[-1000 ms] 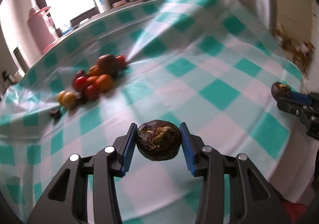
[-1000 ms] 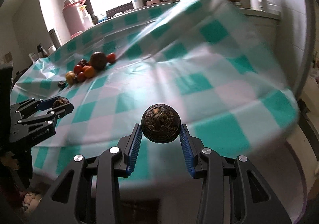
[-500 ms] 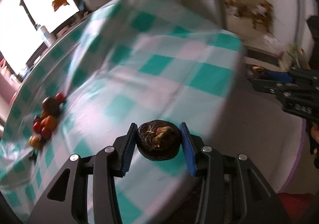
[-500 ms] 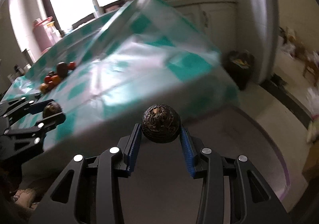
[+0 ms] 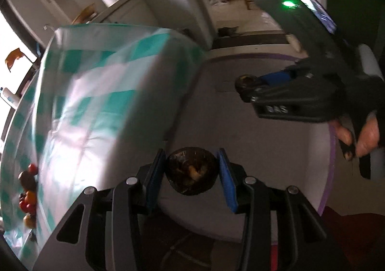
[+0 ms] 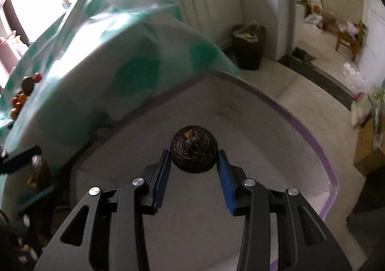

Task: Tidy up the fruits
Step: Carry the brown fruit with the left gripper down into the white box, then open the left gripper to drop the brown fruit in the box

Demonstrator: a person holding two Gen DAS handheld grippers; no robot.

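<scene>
Teal-checked cloth surface [image 6: 101, 37] w/ fruit pile [image 5: 28, 189] sits far left; below, white purple-rimmed foam box [image 6: 312, 141]. Both claws – left [image 5: 192, 172], right [image 6: 194, 162] – pinch dark wrinkled round fruits [image 5: 191, 174] [image 6: 194, 155] over it. Lower near the floor of the box before letting go – avoids bounce.

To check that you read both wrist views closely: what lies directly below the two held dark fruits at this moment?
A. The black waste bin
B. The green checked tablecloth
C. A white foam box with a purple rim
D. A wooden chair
C: the left gripper and right gripper each clamp a dark fruit over the white foam box, beside the tablecloth.
</scene>
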